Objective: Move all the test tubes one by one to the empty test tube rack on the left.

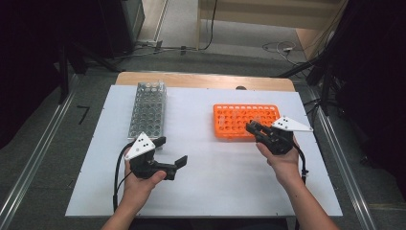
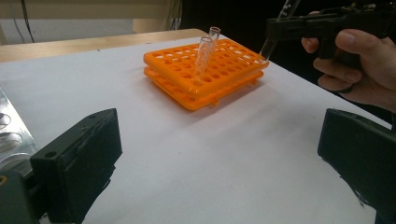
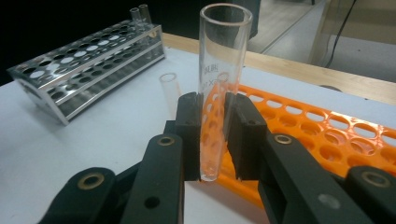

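— What's the setting?

— A white table (image 1: 210,191) on a grey floor, with cables trailing behind it. Two racks stand on it: a clear rack (image 1: 147,109) ahead of the left gripper (image 1: 173,154), and an orange rack (image 1: 242,120) just beside and under the right gripper (image 1: 250,127).

— What is the right gripper doing?

— Its jaws are closed narrowly on a glass test tube (image 3: 219,84), clamped low down, with the open mouth rising well above the fingers (image 3: 189,135). The rounded bottom hangs just past the jaws, near the orange rack's near edge. In the left gripper view that tube (image 2: 275,32) slants over the rack's corner.

— And the left?

— Jaws spread wide, holding nothing, hovering over bare table, well apart from both racks.

— Anything already in the orange rack?

— Two tubes (image 2: 208,49) lean together in its middle holes, beyond the held tube. Two more tubes (image 3: 140,14) stand at the far end of the clear rack.

— What could go wrong, in your judgement?

— The tube looks tilted, so if it comes down off a hole, its bottom may strike the plastic between openings and skid or slip through the jaws. Glass is smooth; a light squeeze could let it drop, a hard one might crack it. Swinging inward could also knock the two leaning tubes.
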